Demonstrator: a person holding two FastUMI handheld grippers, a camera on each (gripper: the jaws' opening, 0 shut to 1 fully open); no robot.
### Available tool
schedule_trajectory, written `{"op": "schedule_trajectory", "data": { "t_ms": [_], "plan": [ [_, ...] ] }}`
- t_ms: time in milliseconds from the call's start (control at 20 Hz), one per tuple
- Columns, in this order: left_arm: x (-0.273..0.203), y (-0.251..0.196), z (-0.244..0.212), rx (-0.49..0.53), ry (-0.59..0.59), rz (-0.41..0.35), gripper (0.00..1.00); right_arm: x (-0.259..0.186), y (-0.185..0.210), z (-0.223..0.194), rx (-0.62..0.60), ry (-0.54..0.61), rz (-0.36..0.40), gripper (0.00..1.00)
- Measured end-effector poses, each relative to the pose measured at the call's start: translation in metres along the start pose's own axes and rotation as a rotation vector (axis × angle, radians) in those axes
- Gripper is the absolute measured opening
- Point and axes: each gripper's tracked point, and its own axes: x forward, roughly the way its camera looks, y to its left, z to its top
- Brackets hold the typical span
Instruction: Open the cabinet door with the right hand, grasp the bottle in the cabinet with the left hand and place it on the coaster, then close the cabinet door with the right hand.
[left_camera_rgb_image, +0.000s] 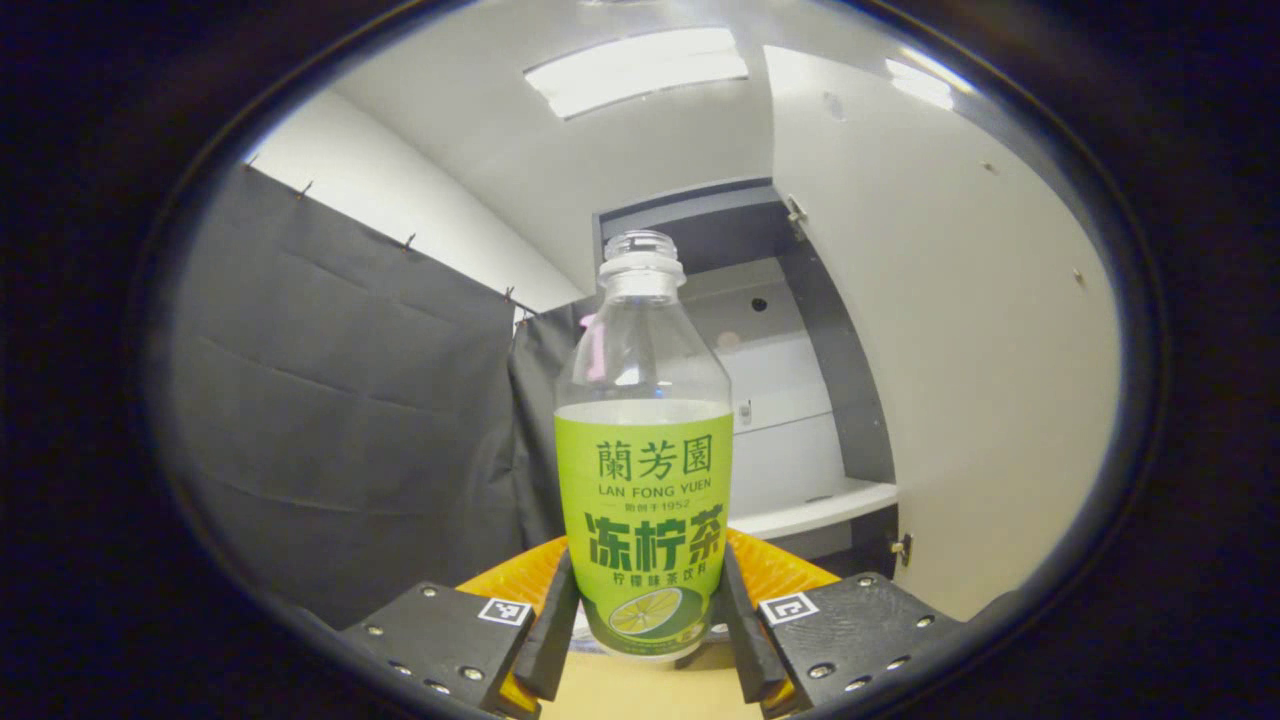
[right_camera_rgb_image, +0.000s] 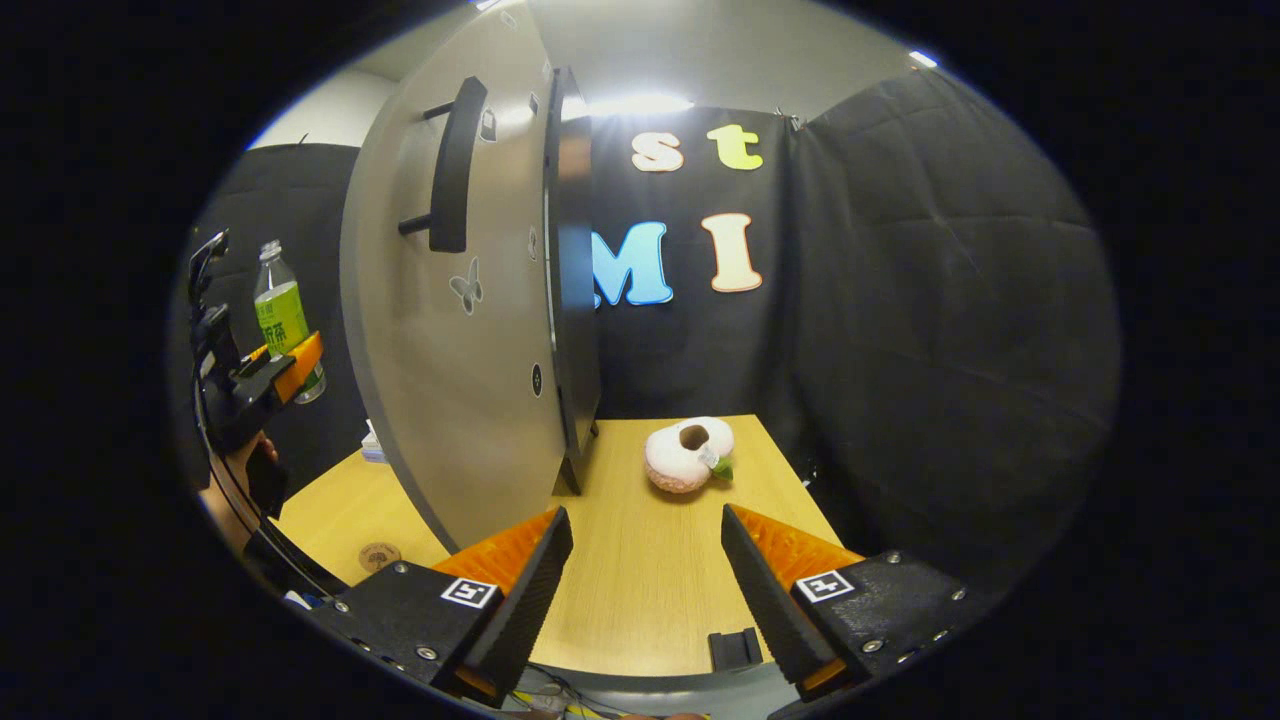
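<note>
I see a pale wood-grain surface (right_camera_rgb_image: 640, 560) running back to black cloth walls (right_camera_rgb_image: 930, 330) that fold into a corner. In the left gripper view, grey-black cloth (left_camera_rgb_image: 340, 430) is pinned along a white wall (left_camera_rgb_image: 400, 210), under a white ceiling (left_camera_rgb_image: 620, 150) with 1 bright rectangular light panel (left_camera_rgb_image: 637, 68) glaring overhead.

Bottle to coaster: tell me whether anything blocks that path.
Nothing visible does. The left gripper holds the bottle up off the table, left of the open cabinet door. The coaster lies bare on the table below, on the same side of the door.
</note>
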Motion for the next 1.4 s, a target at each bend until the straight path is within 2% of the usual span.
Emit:
{"op": "schedule_trajectory", "data": {
  "t_ms": [100, 150, 200, 300, 350, 450, 550, 600, 650, 700, 800, 850, 1000, 1050, 1150, 1200, 1400],
  "plan": [
    [-0.024, -0.009, -0.036, 0.005, 0.034, -0.025, 0.65, 0.004, 0.006, -0.013, -0.027, 0.01, 0.018, 0.93],
    [-0.035, -0.009, -0.054, -0.008, 0.053, -0.026, 0.7, 0.008, 0.006, -0.025, -0.047, 0.028, 0.022, 0.88],
    [-0.046, -0.008, -0.074, -0.019, 0.074, -0.018, 0.65, 0.011, 0.007, -0.038, -0.067, 0.049, 0.026, 0.93],
    [-0.062, -0.004, -0.116, -0.046, 0.122, -0.004, 0.65, 0.013, 0.005, -0.068, -0.088, 0.095, 0.019, 0.93],
    [-0.071, -0.001, -0.14, -0.063, 0.141, 0.006, 0.7, 0.013, 0.001, -0.084, -0.094, 0.121, 0.004, 0.93],
    [-0.085, 0.001, -0.183, -0.094, 0.186, 0.02, 0.7, 0.012, -0.005, -0.113, -0.109, 0.177, -0.016, 0.93],
    [-0.091, 0.004, -0.222, -0.122, 0.228, 0.037, 0.65, 0.013, -0.006, -0.135, -0.142, 0.223, -0.021, 0.93],
    [-0.094, 0.004, -0.239, -0.128, 0.25, 0.042, 0.7, 0.014, -0.006, -0.146, -0.161, 0.244, -0.017, 0.93],
    [-0.093, 0.005, -0.255, -0.131, 0.265, 0.049, 0.65, 0.013, -0.006, -0.153, -0.18, 0.261, -0.013, 0.93],
    [-0.095, 0.007, -0.266, -0.133, 0.273, 0.056, 0.61, 0.01, -0.004, -0.16, -0.192, 0.278, -0.007, 0.93],
    [-0.101, 0.011, -0.278, -0.144, 0.286, 0.069, 0.7, 0.007, 0.0, -0.163, -0.211, 0.292, 0.006, 0.92],
    [-0.104, 0.013, -0.281, -0.148, 0.289, 0.075, 0.65, 0.007, 0.003, -0.161, -0.221, 0.289, 0.014, 0.91],
    [-0.1, 0.012, -0.298, -0.155, 0.308, 0.06, 0.65, 0.007, 0.005, -0.162, -0.252, 0.294, 0.03, 0.92],
    [-0.098, 0.011, -0.304, -0.163, 0.321, 0.06, 0.7, 0.007, 0.006, -0.163, -0.253, 0.299, 0.031, 0.92],
    [-0.105, 0.009, -0.318, -0.179, 0.375, 0.059, 0.7, 0.006, 0.007, -0.166, -0.256, 0.32, 0.032, 0.93],
    [-0.106, 0.009, -0.319, -0.179, 0.379, 0.056, 0.66, 0.006, 0.009, -0.166, -0.255, 0.325, 0.035, 0.94],
    [-0.104, 0.009, -0.321, -0.179, 0.372, 0.065, 0.67, 0.003, 0.014, -0.17, -0.271, 0.334, 0.059, 0.94]
  ]
}}
